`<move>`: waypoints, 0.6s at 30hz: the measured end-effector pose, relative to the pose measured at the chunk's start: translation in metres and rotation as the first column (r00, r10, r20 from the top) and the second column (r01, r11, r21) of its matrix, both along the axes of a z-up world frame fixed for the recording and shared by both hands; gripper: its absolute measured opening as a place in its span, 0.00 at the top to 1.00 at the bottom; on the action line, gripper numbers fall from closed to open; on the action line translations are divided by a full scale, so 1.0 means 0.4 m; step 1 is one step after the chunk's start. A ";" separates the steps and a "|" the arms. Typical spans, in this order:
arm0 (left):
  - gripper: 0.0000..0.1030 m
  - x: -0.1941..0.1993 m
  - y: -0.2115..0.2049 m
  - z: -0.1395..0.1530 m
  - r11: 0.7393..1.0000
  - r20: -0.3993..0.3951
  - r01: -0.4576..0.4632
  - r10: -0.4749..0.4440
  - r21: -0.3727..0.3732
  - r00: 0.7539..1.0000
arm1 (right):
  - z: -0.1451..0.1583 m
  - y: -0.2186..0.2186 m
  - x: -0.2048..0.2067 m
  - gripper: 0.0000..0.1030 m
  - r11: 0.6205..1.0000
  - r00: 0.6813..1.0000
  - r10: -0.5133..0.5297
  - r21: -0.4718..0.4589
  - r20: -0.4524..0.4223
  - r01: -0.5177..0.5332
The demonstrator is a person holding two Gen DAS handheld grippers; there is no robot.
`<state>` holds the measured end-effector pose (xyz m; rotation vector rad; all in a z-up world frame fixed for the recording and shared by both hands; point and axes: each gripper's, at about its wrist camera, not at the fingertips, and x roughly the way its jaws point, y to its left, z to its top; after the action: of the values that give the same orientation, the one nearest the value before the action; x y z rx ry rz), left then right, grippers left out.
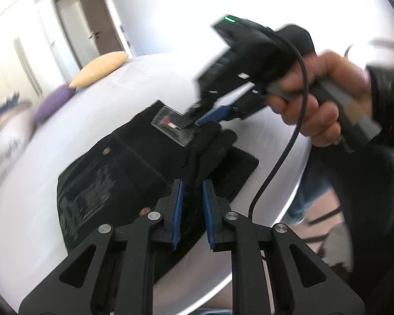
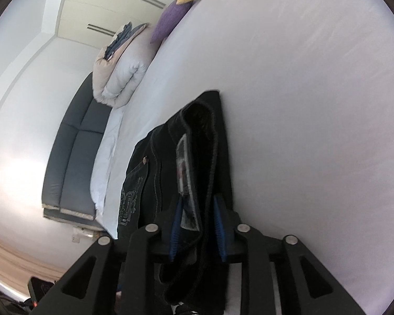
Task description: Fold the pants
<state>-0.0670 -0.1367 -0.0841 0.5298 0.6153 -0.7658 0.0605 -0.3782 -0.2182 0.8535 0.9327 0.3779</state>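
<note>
Black jeans [image 1: 134,168] lie folded on the white bed [image 1: 65,131], with an embroidered back pocket and a clear waistband tag [image 1: 173,127]. My left gripper [image 1: 192,183] is closed on a bunched fold of the jeans near the bed's edge. My right gripper [image 1: 194,122], held by a hand, pinches the waistband at the tag. In the right wrist view the right gripper [image 2: 199,202] is shut on the waistband of the jeans [image 2: 155,168], with the tag [image 2: 185,183] between its pads.
An orange pillow [image 1: 99,69] and a purple pillow [image 1: 53,102] lie at the far side of the bed. A rolled white duvet [image 2: 120,78] sits near a dark headboard [image 2: 71,155]. The bed edge [image 1: 289,204] is close on the right.
</note>
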 end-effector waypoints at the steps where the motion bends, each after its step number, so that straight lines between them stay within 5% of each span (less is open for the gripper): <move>1: 0.86 0.010 0.023 0.015 0.999 -0.014 -0.029 0.029 -0.033 0.999 | 0.010 -0.006 -0.009 0.71 1.000 1.000 -0.018 -0.020 -0.001 0.018; 6: 0.86 0.144 0.143 0.063 0.966 -0.162 -0.182 0.152 -0.185 0.975 | 0.099 0.021 -0.044 0.80 1.000 0.995 0.026 0.009 0.099 -0.027; 10: 0.86 0.345 0.229 0.036 0.912 -0.344 -0.312 0.213 -0.265 0.915 | 0.112 0.106 -0.020 0.84 0.992 0.986 0.129 -0.016 0.105 -0.128; 13: 0.86 0.480 0.265 -0.019 0.884 -0.466 -0.399 0.253 -0.246 0.848 | 0.055 0.129 0.008 0.86 0.991 0.991 0.133 -0.029 0.028 -0.132; 14: 0.86 0.495 0.267 -0.034 0.884 -0.475 -0.404 0.258 -0.235 0.841 | 0.030 0.129 0.015 0.87 0.991 0.993 0.118 -0.058 -0.011 -0.118; 15: 0.86 0.502 0.265 -0.048 0.887 -0.481 -0.404 0.260 -0.223 0.837 | 0.007 0.125 0.016 1.00 0.991 0.994 0.105 -0.081 -0.037 -0.108; 18: 0.86 0.455 0.247 -0.062 0.906 -0.453 -0.366 0.241 -0.211 0.858 | -0.031 0.101 0.000 1.00 0.996 0.996 0.091 -0.015 -0.016 -0.091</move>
<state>0.1151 -0.0378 -0.1090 -0.0186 0.9430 -0.6494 0.0604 -0.3377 -0.2305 0.8025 0.9897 0.4425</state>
